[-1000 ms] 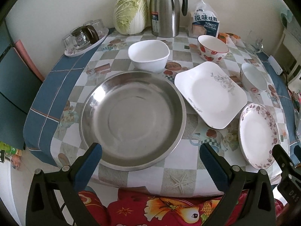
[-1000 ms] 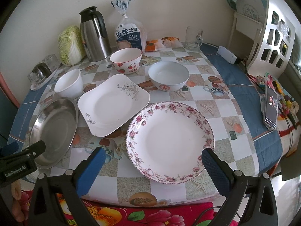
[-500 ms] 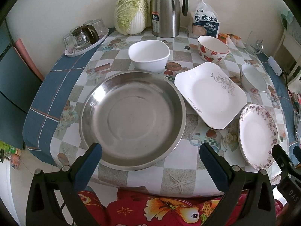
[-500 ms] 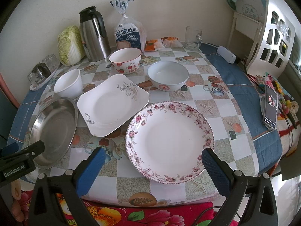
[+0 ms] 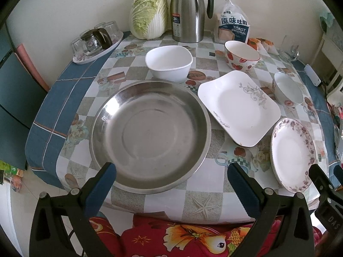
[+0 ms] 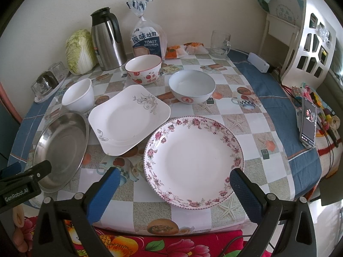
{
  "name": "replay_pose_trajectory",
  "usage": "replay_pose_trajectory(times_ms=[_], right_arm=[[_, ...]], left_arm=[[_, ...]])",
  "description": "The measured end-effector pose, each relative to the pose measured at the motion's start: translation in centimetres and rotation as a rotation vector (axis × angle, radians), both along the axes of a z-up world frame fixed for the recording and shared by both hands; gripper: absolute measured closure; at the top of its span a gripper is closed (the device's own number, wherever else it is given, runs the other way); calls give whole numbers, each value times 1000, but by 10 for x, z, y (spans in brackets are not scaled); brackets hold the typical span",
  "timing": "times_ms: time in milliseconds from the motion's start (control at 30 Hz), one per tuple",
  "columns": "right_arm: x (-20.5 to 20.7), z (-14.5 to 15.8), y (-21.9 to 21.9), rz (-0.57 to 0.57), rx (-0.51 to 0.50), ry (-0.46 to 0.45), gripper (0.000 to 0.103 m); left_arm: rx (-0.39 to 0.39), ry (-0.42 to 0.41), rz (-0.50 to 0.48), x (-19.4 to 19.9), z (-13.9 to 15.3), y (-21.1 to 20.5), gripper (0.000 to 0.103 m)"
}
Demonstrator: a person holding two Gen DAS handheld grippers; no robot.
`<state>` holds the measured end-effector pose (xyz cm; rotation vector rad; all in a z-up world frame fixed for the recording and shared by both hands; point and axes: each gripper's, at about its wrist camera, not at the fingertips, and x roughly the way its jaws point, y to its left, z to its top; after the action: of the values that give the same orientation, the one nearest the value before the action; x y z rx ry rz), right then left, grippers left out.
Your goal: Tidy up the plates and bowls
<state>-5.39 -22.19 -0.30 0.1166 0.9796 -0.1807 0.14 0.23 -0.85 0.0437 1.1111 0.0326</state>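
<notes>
The left edge of the desk is cut off in the right wrist view, and the glasses on the small tray blur together, so their number is unclear. What lies in the wrappers behind the strawberry bowl is hard to make out.

The steel plate serves as the landmark. Behind it stands the plain white bowl, nearly touching its far rim. To its right lies the square white plate, close beside it, and further right the floral round plate sits near the desk's front edge, its rim just under the square plate's corner. Beyond the square plate stand the strawberry bowl and a pale bowl. All bowls and plates look empty.

Far behind the steel plate, against the wall, stand a cabbage, a thermos jug and a bag of toast. A glass mug and a phone lie far to the right.

The left tool hovers spread wide over the steel plate's near rim, holding nothing. The right tool hangs likewise spread at the floral plate's near rim, empty.
</notes>
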Motion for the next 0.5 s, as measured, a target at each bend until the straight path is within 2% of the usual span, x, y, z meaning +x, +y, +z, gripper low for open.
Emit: replay_pose_trajectory(times_ms=[367,500], right_arm=[[2,2,9,21,-22,0,0],[6,3,14,35,-34,0,0]], left_arm=[[-48,40,-1,3,-5,5,0],[-69,26,3,10,0,7,0]])
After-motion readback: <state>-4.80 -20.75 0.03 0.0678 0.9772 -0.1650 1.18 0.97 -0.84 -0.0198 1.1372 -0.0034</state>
